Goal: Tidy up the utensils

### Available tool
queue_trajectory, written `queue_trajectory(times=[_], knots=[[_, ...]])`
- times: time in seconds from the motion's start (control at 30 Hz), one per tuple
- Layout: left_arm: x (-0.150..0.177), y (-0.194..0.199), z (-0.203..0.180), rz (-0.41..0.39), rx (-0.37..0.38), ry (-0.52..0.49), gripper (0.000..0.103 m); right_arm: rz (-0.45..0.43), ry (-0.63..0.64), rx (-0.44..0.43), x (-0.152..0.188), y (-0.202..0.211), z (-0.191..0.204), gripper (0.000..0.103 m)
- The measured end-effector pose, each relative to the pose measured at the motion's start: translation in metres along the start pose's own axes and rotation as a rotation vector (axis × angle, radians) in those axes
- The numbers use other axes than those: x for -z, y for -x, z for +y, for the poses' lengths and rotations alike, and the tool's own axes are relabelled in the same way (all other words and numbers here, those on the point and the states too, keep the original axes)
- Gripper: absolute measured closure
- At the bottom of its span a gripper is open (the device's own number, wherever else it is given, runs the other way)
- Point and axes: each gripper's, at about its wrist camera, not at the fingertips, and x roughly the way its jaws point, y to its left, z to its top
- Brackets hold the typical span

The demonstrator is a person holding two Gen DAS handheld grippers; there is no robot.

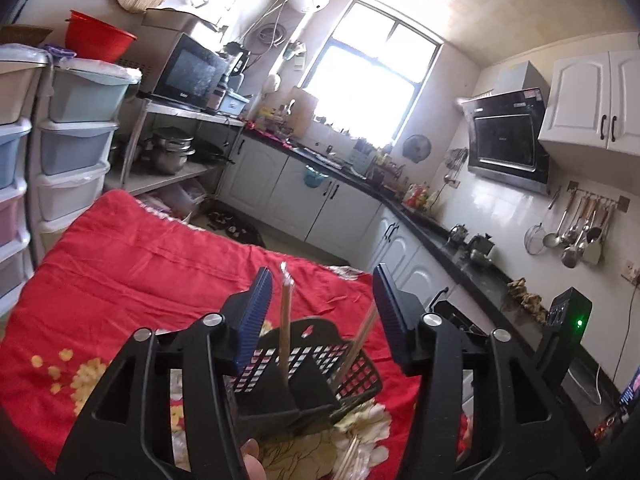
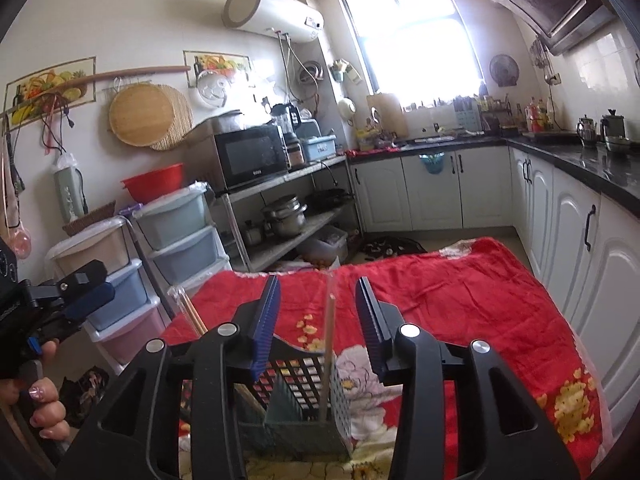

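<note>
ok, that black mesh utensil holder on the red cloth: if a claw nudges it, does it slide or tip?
Likely light: the black mesh utensil holder is thin perforated plastic holding only a few chopsticks. It may tip rather than slide, since the chopsticks stand tall above its rim and the red cloth is soft and wrinkled. Its walls probably flex if squeezed.

I see a black lattice utensil basket (image 2: pixel 304 408) upright on the red cloth; wrapped chopsticks (image 2: pixel 327 354) stand inside, another pair (image 1: pixel 358 346) leaning.
</note>
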Motion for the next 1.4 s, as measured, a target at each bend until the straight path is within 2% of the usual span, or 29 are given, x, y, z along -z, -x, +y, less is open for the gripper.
queue_trajectory(times=[0.27,0.37,0.47,0.53,0.57,0.97,1.4], knots=[[0.011,0.012,0.004,0.016,-0.030,-0.006,0.038,0.042,-0.009,0.004,0.010,0.007,-0.003,0.062],[0.016,0.018,0.008,0.014,-0.034,0.002,0.026,0.052,-0.005,-0.001,0.015,0.013,-0.003,0.060],[0.020,0.023,0.009,0.011,-0.043,-0.001,0.024,0.061,-0.001,-0.009,0.018,0.017,-0.001,0.058],[0.023,0.025,0.007,0.012,-0.042,-0.001,0.014,0.065,0.003,-0.012,0.021,0.022,0.000,0.057],[0.024,0.026,0.006,0.013,-0.043,-0.002,0.013,0.067,0.003,-0.016,0.021,0.024,0.001,0.056],[0.046,0.032,0.008,0.046,-0.065,-0.011,0.011,0.113,0.028,-0.057,0.042,0.043,0.011,0.051],[0.068,0.040,0.018,0.085,-0.108,0.003,0.011,0.192,0.073,-0.081,0.073,0.053,0.022,0.049]])
